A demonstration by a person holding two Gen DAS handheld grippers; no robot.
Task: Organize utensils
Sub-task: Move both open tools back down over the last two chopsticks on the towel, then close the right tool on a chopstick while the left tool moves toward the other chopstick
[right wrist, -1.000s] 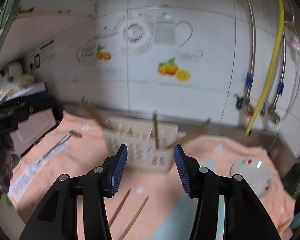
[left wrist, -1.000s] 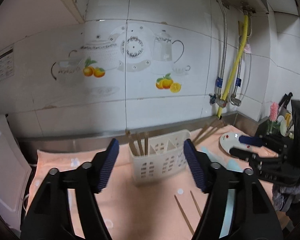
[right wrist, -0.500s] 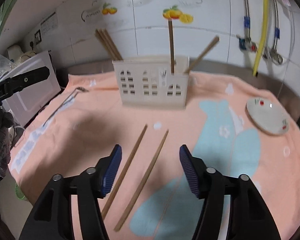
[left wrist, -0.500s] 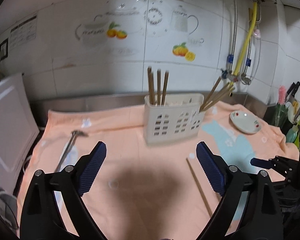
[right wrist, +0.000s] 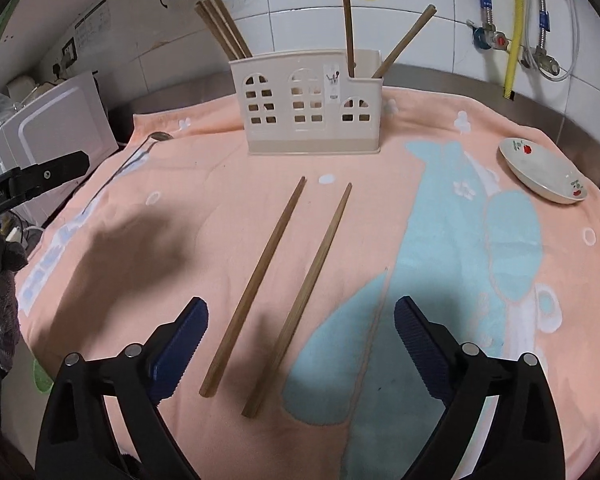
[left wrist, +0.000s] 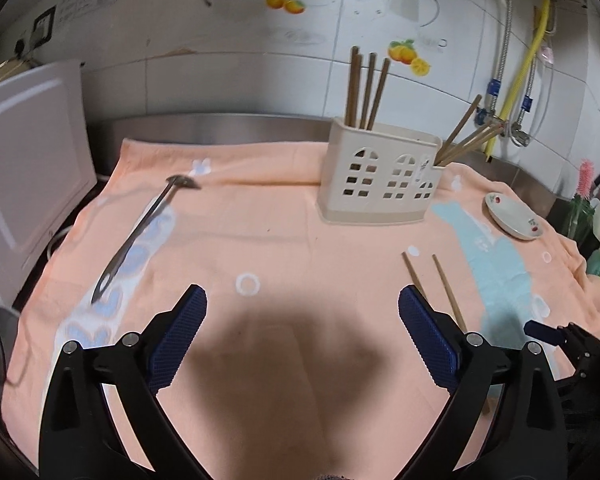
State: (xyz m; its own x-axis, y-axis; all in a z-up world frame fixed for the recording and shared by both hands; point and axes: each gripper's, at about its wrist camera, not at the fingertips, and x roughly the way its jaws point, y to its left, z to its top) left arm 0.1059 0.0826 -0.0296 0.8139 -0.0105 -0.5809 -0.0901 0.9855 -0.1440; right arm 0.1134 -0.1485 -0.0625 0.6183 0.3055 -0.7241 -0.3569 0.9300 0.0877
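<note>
Right now both tools hang over a peach-coloured towel with pale blue patches point(right wrist: 480, 240) spread across the counter. The right gripper point(right wrist: 301, 322) has its blue-padded jaws spread wide and opening further, and two loose brown wooden chopsticks point(right wrist: 284, 284) lie on the towel between the fingers, side by side and slightly splayed, touched by neither pad. Beyond them stands a cream plastic utensil holder with window-shaped cutouts point(right wrist: 308, 108), upright near the back of the towel, with more chopsticks leaning out of its left and right compartments (how many, I cannot count for sure). The left gripper point(left wrist: 302, 320) is likewise wide apart and opening, with only bare towel and its own shadow between the fingers. Off to its left, a long metal ladle-like utensil point(left wrist: 140, 232) lies flat on the towel, well apart from the holder. A small white dish with red fruit marks point(right wrist: 544, 172) sits near the towel's right edge.
</note>
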